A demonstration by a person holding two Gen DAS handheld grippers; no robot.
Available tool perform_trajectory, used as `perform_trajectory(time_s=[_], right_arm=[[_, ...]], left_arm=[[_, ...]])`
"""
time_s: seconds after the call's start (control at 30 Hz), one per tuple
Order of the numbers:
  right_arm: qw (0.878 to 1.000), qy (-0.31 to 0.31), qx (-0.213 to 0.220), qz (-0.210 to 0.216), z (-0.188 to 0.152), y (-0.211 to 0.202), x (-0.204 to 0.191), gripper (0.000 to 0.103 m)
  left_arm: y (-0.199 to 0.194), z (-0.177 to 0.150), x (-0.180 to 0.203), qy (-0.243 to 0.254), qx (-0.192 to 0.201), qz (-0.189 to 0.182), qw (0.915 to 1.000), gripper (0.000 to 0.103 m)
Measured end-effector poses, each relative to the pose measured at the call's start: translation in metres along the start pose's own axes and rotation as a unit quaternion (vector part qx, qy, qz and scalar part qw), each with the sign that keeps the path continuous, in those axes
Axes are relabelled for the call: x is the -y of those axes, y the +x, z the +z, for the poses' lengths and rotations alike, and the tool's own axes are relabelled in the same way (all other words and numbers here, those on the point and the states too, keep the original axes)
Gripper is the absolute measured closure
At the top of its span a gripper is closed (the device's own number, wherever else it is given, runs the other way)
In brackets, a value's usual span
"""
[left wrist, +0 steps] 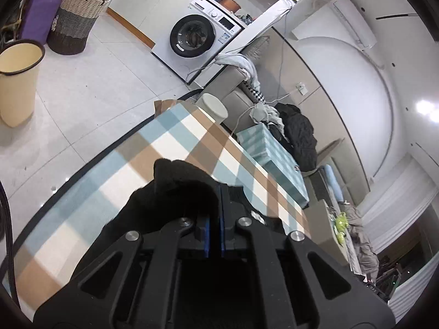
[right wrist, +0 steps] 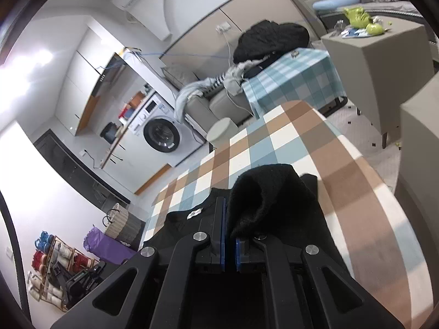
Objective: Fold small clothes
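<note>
A small black garment [left wrist: 181,183] hangs over a table with a checked blue, brown and white cloth [left wrist: 115,170]. My left gripper [left wrist: 219,192] is shut on its fabric, which bunches over the left finger and hides that fingertip. In the right wrist view the same black garment [right wrist: 263,200], with a white neck label [right wrist: 195,213], drapes over the right finger. My right gripper [right wrist: 229,205] is shut on it, above the checked tablecloth [right wrist: 315,148].
A white washing machine [left wrist: 196,37], a wicker basket [left wrist: 76,19] and a cream bin [left wrist: 17,82] stand on the tiled floor. A second checked table [left wrist: 271,156] carries a dark clothes pile [left wrist: 299,137]. A white stool [right wrist: 222,133] stands beside the table's far end.
</note>
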State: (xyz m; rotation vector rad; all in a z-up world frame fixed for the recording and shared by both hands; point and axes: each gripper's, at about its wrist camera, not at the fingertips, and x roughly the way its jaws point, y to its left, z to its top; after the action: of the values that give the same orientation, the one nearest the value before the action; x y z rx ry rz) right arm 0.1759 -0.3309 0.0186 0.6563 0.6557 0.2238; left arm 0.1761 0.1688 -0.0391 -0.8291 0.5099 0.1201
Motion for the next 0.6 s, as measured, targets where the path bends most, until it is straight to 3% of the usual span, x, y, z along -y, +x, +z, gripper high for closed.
perform_trajectory(time_s=[0.27, 0.33, 0.37, 0.5, 0.6], right_arm=[[0.998, 0.021, -0.031, -0.045, 0.026, 0.087, 0.014, 0.096], [0.996, 0.047, -0.038, -0.063, 0.031, 0.107, 0.027, 0.09], [0.996, 0.057, -0.038, -0.059, 0.033, 0.111, 0.032, 0.087], [0.995, 0.067, 0.001, -0.073, 0.036, 0.099, 0.043, 0.075], [0.995, 0.041, -0.002, -0.088, 0.034, 0.088, 0.04, 0.072]], left_arm=[[0.092, 0.03, -0.007, -0.021, -0.048, 0.044, 0.9977, 0.097], [0.111, 0.033, -0.01, -0.02, -0.06, 0.061, 0.9961, 0.068], [0.116, 0.033, -0.013, -0.024, -0.061, 0.068, 0.9955, 0.044], [0.12, 0.04, -0.021, -0.035, -0.044, 0.059, 0.9966, 0.041], [0.12, 0.04, -0.022, -0.025, -0.047, 0.062, 0.9966, 0.041]])
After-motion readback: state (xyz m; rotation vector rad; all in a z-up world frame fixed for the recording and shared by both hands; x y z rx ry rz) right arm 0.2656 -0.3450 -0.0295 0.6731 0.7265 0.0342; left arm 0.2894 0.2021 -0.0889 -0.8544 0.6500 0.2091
